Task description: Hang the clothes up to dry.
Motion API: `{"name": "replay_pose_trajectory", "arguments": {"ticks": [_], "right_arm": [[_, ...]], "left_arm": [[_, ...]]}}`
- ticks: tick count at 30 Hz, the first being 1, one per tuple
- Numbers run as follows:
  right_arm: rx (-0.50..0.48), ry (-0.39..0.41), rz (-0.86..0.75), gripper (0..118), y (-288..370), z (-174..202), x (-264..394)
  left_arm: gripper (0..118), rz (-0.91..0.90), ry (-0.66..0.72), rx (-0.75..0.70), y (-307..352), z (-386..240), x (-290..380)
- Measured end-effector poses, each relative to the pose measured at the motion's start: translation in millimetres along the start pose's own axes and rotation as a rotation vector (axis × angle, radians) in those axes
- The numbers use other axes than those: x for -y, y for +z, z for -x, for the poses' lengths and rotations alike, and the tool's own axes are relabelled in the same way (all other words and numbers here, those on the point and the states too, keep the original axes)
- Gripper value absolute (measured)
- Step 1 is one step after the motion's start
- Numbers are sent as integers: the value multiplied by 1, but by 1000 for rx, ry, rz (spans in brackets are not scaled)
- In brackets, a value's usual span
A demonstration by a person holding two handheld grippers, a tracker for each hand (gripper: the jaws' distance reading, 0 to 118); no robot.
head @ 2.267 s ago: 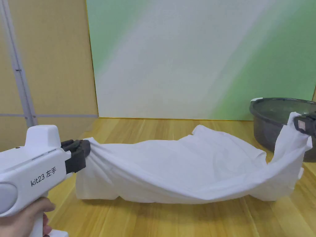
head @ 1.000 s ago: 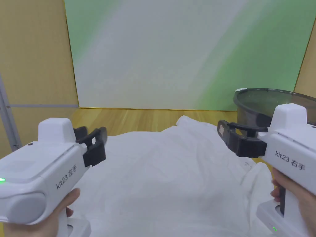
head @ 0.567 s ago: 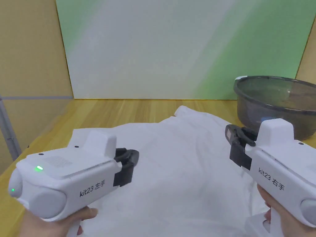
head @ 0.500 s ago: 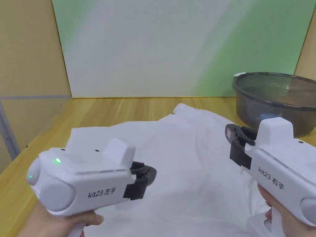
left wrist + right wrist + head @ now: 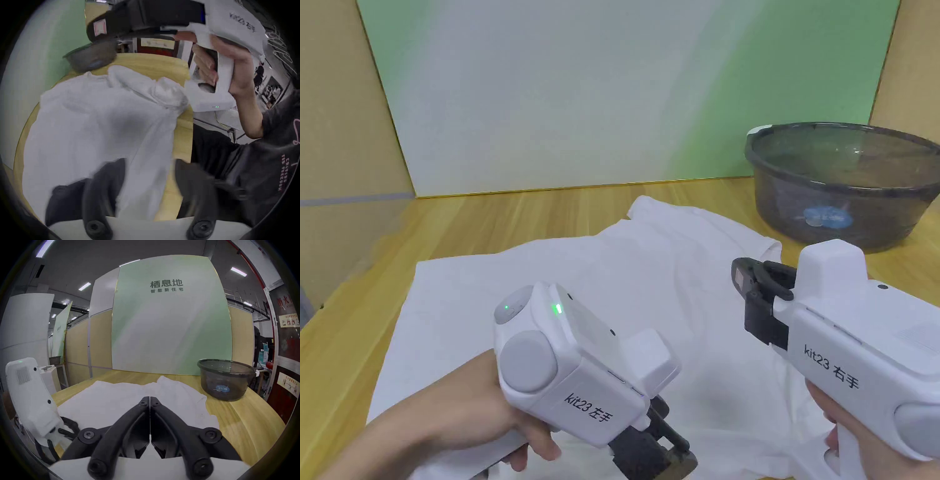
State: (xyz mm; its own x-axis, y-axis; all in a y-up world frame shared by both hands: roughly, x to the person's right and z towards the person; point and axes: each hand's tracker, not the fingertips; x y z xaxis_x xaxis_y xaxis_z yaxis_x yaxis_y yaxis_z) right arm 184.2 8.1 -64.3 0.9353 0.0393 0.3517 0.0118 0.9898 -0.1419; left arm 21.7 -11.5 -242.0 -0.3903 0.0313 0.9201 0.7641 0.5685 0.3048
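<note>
A white shirt (image 5: 650, 281) lies spread flat on the wooden table (image 5: 506, 219). My left gripper (image 5: 653, 453) points steeply down over the shirt's near edge; in the left gripper view (image 5: 151, 178) its blurred jaws stand wide open, with the shirt's edge (image 5: 100, 129) lying in the gap below them. My right gripper (image 5: 744, 278) hovers level above the shirt's right part. Its jaws are pressed together with nothing between them (image 5: 149, 398). The right gripper (image 5: 100, 30) also appears at the top of the left gripper view, and the left gripper's white body (image 5: 29, 394) at the left of the right gripper view.
A dark translucent basin (image 5: 837, 181) stands at the table's back right, just beyond the shirt. A green-white panel (image 5: 612, 94) backs the table. The table's left edge (image 5: 337, 325) and the person's dark clothes (image 5: 267, 162) at the near side bound the space.
Both grippers held the shirt stretched between them, then let it go and it now lies flat. The left gripper has swung right and tipped down toward the near edge.
</note>
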Motion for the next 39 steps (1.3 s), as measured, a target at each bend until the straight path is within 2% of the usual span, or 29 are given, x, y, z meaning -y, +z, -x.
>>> {"name": "replay_pose_trajectory", "arguments": {"ticks": [1,2,3,4,7,9,10,12,13,16,20,22,24,25,28,30,31,33,34,36,37,39], "right_arm": [[-4,-8,-6,0,0,-1,1],[-3,-18,-9,0,0,-1,1],[-6,-27,-9,0,1,-2,2],[-12,-35,-6,0,1,-3,2],[-11,-39,-2,0,0,-5,5],[-14,-44,4,0,0,-6,5],[-15,-51,0,0,0,-7,6],[-21,-65,2,0,1,-9,6],[-22,-66,4,0,1,-10,6],[-21,-63,12,0,-1,-10,8],[-15,-50,28,0,-2,-10,10],[-22,-66,31,0,-2,-13,12],[-18,-100,63,0,-2,-13,15],[-15,-71,36,0,-2,-14,12],[-18,-76,52,0,-3,-14,13],[-21,-82,53,0,-2,-14,14],[-24,-83,54,0,-2,-15,14],[-23,-77,56,0,-1,-15,15],[-23,-75,58,0,-1,-15,15],[-26,-81,58,0,-1,-16,16],[-29,-86,61,0,-1,-17,16],[-29,-91,58,0,0,-18,17]], "left_arm": [[74,4,0,4,-3,1,-1],[96,12,-36,3,-7,1,0],[112,3,-90,-3,-11,-1,1],[118,-14,-122,5,-13,2,4],[116,40,-36,25,-22,14,-1],[103,44,-18,46,-25,20,8],[87,44,-19,45,-26,22,9],[75,14,-59,-26,-27,20,10],[70,24,-42,7,-27,21,10],[65,-7,-40,55,-23,20,16],[46,-14,-83,-19,-20,8,20],[46,-35,-127,-45,-18,2,20],[46,-32,-132,2,-14,0,21],[45,-34,-133,15,-13,-3,20],[44,-13,-142,21,-17,-7,18],[39,3,-146,28,-22,-8,20],[34,-75,-59,233,-21,-16,19],[0,-87,-17,197,-25,-12,16],[0,-99,-65,-63,-24,-1,17],[0,-110,-12,-49,-23,3,22],[0,-103,-33,0,-23,0,21],[0,-109,-51,-9,-23,-4,23]]}}
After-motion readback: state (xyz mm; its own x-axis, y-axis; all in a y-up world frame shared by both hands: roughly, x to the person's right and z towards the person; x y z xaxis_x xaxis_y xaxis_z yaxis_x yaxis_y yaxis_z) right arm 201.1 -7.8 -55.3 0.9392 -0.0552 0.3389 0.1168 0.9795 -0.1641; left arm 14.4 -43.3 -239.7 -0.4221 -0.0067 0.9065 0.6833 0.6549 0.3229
